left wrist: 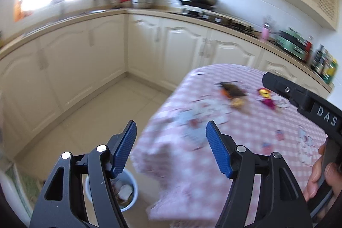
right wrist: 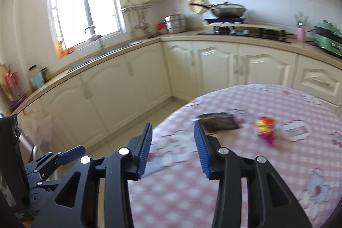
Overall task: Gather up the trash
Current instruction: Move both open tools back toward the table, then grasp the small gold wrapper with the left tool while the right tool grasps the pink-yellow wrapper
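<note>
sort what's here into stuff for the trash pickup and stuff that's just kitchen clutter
For the job:
- dark wrapper on the table
- yellow and pink wrapper beside it
- blue bin on the floor, trash already inside

Just lying about:
- wok on the stove
- steel pot
- pink bottle
- green appliance

A table [right wrist: 245,185] is placed in front of an L-shaped row of cabinets [right wrist: 213,65]. On the table, a flat packet [right wrist: 220,122] is laid to the left of a small wrapper [right wrist: 266,126], the two being near but apart. On the floor, beside the left edge of the table, a bin [left wrist: 130,196] is found, with trash inside it. On the worktop behind, a wok [right wrist: 227,10] is set on the stove [right wrist: 241,31], and a sink [right wrist: 102,57] is seen further left, under the window [right wrist: 85,3].
</note>
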Demonstrator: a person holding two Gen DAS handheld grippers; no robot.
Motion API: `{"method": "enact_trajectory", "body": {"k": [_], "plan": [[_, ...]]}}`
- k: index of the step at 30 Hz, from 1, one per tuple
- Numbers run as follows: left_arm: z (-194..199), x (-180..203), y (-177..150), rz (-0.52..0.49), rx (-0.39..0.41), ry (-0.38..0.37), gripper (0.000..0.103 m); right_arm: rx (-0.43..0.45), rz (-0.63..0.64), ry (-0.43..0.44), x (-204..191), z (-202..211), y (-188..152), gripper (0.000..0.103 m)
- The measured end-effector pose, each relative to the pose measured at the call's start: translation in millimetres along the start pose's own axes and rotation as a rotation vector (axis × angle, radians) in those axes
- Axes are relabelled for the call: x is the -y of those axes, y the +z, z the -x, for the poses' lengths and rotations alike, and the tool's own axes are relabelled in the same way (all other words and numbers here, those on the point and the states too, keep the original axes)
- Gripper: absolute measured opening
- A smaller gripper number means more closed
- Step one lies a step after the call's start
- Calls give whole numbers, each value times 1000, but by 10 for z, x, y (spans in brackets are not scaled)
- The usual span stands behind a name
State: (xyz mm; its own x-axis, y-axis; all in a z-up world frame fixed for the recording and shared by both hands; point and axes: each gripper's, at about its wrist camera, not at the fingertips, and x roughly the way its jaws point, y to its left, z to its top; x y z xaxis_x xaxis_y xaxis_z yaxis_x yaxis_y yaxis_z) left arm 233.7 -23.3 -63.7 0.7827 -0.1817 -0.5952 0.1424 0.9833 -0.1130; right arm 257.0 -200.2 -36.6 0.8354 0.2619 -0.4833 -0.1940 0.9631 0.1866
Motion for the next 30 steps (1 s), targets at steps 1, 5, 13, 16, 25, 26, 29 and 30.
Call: {"method": "enact_trajectory", "body": {"k": [1,5,13,16,25,26,29,30], "plan": [[-60,110,48,-17,-8,-15,65,8,-15,-24,171,55,19,43],[-294,479,174,-49,-54,-93,65,-1,-71,-98,780,115,81,43],[-876,987,260,-86,-143,-131,65,-75,-97,-168,1407,-116,80,44],[-1041,1072,272,-94,-166,-132,61,-100,-113,-164,1485,-273,57,44],[-1301,982,289,-12,-228,-199,27,-194,-104,-165,1526,-748,6,50],[-1265,963,276,-9,-222,-208,27,-202,-103,-165,1521,-788,6,50],[-1159,907,249,-8,-196,-209,27,-232,-94,-147,1487,-899,5,50],[-1102,879,237,-7,-185,-208,27,-243,-87,-148,1472,-932,3,50]]}}
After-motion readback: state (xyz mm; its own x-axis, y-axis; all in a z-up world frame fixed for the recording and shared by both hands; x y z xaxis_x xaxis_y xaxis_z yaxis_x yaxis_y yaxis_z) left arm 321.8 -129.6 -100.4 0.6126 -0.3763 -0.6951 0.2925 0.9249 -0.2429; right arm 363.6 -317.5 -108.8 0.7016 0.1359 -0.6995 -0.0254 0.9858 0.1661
